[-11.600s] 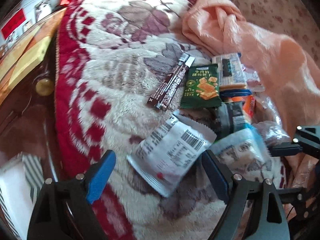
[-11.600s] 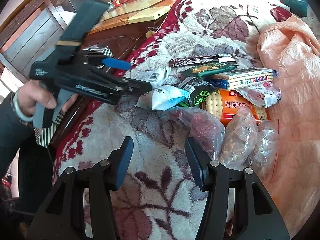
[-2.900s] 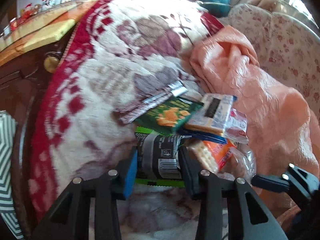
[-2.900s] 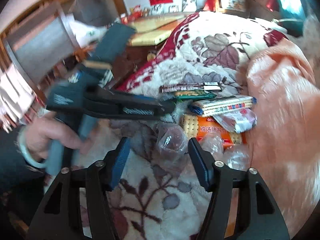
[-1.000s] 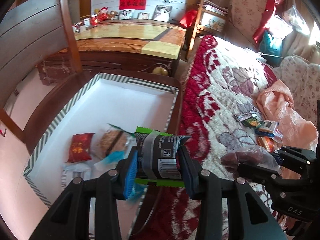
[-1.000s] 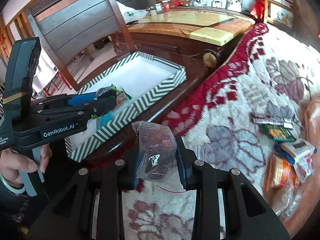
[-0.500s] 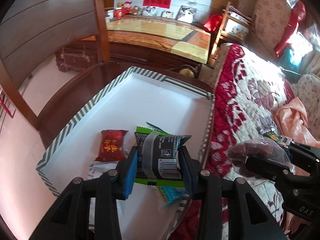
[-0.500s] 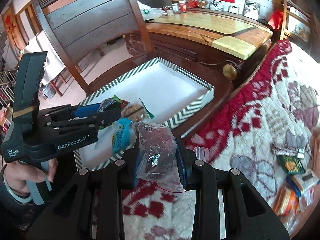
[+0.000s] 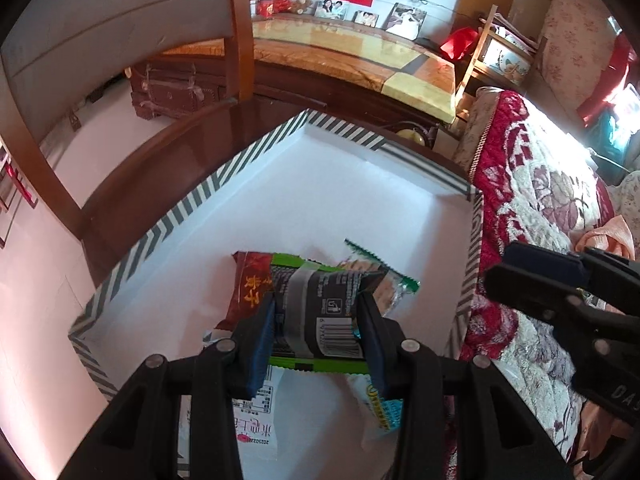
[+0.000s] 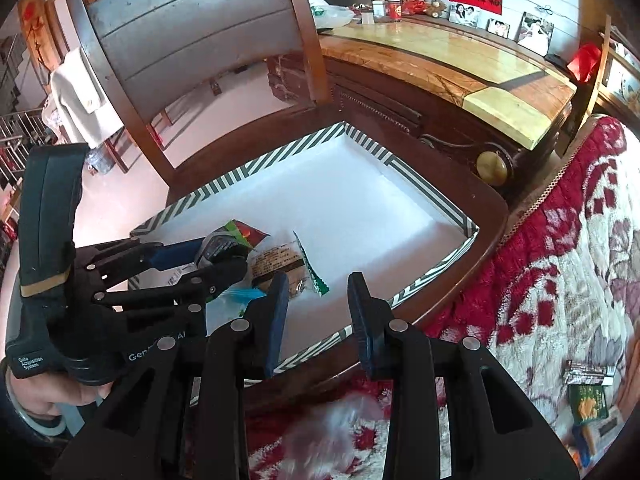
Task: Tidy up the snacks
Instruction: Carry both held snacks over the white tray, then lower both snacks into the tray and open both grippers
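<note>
Left wrist view: the left tongs [image 9: 316,312] pinch a black-and-green packet [image 9: 320,304] across its middle, over the striped box [image 9: 192,200]. It looks light, crinkly and slick.

Right wrist view: the right tongs [image 10: 316,312] stand drawn in to their narrowest, empty. A soft clear bag [image 10: 332,428] shows blurred on the blanket [image 10: 560,280] below them. It is probably best taken around its bulk.

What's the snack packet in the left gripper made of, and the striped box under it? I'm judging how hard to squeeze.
Snack packet: likely thin plastic film, glossy black with green serrated end seals. It creases and pinches in between the pads of the left gripper.
Striped box: probably cardboard, matte white inside with a printed chevron rim. Its walls stand straight and its corners are sharply folded.
</note>
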Motion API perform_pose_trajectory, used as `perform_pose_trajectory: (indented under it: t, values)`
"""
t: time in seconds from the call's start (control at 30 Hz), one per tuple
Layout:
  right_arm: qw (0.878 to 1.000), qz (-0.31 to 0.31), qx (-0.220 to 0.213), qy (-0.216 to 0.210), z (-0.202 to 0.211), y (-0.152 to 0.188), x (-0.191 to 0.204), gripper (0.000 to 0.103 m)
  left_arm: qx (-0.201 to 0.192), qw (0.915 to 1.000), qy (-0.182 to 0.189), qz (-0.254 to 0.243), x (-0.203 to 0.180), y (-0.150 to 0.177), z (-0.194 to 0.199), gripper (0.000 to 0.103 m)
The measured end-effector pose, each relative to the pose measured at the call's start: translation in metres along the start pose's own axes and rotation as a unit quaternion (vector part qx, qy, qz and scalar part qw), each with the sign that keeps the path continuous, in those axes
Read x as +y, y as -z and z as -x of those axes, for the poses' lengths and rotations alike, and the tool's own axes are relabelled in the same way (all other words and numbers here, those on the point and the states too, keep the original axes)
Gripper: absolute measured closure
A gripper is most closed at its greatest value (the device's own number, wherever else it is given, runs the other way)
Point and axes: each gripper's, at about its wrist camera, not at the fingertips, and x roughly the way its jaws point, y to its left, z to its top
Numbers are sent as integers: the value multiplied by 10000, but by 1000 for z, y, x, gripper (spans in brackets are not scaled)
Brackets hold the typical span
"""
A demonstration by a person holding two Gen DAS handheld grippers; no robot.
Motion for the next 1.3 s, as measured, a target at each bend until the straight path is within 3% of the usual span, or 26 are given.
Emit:
perform_pose_trajectory:
  t: [0.23, 0.3, 0.37, 0.4, 0.6, 0.7, 0.73, 0.87, 1.07, 1.3]
  values:
    - [9986, -482, 201, -129, 14, 35, -24, 72, -1, 9999, -34, -100, -5, 5, -5, 60]
    - [9970, -657, 263, -311, 19, 53, -27, 66, 10, 9999, -18, -102, -5, 5, -6, 60]
    - [9955, -757, 339, -459, 20, 70, -23, 41, 7, 10000, -28, -89, -5, 4, -6, 60]
    - [9953, -741, 375, -493, 19, 79, -18, 37, 10, 10000, -17, -76, -5, 4, -6, 60]
    - [9951, -109, 931, -301, -13, 116, 16, 36, 33, 10000, -20, -74, -5, 4, -7, 60]
    - [9950, -5, 917, -402, -23, 120, 23, 41, 36, 9999, -26, -97, -6, 5, -7, 60]
    - [9935, -78, 1018, -496, -26, 121, 21, 54, 41, 9999, -26, -99, -6, 5, -7, 60]
    - [9929, 85, 1038, -580, -20, 123, 25, 72, 28, 10000, -12, -84, -6, 5, -7, 60]
    - [9974, -75, 614, -376, 11, 106, 4, 74, 23, 10000, -2, -85, -5, 5, -6, 60]
    - [9995, -159, 148, -210, 27, 63, -7, 74, -41, 9999, -72, -112, -7, 6, -6, 60]
